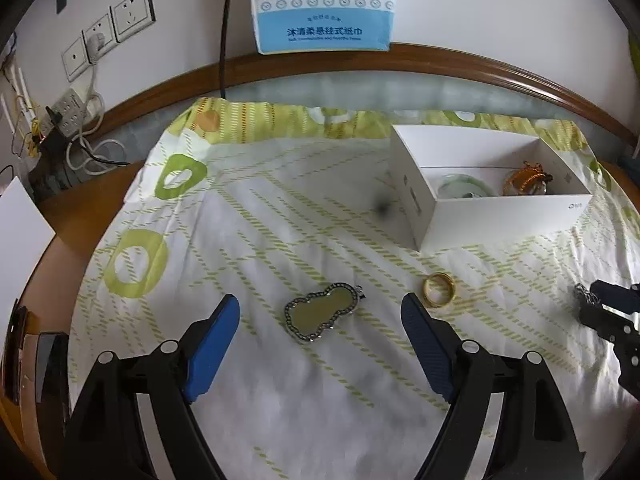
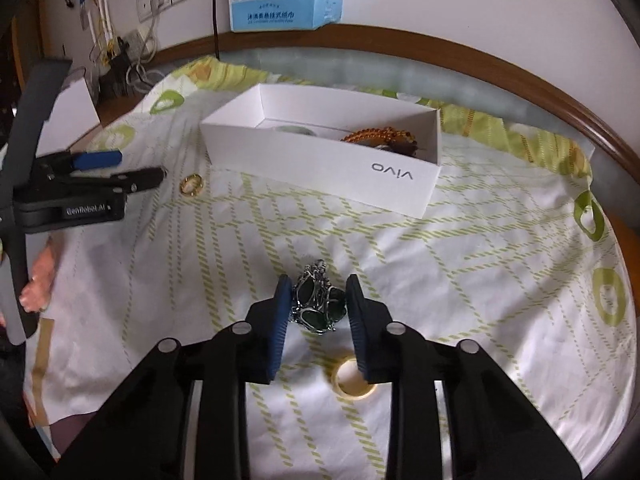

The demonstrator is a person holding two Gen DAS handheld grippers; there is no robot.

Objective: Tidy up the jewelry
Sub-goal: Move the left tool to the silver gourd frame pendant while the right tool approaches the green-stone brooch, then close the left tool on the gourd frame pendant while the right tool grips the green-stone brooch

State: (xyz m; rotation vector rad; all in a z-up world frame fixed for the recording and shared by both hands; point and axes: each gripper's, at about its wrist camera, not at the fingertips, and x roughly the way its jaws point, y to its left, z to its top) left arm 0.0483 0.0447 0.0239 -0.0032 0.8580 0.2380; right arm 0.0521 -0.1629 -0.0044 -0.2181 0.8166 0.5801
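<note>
The right gripper (image 2: 316,308) has its jaws closed around a dark silver brooch (image 2: 318,304), pads pressing its two sides, low over the cloth (image 2: 460,280); whether it is lifted clear I cannot tell. Gripping it across the width likely keeps the ornate metal from slipping. The left gripper (image 1: 320,340) hangs with jaws wide apart and empty, the gourd pendant (image 1: 320,312) lying on the cloth between them, probably lined up as its next pick. A gold ring (image 1: 439,290) rests just right of that pendant. The white box (image 2: 320,168) stands at the far side, open on top, already holding a pale green bangle (image 1: 464,186) and an amber piece (image 1: 528,178), so it seems the collecting place. A tape roll (image 2: 352,380) lies near, under the right gripper.
</note>
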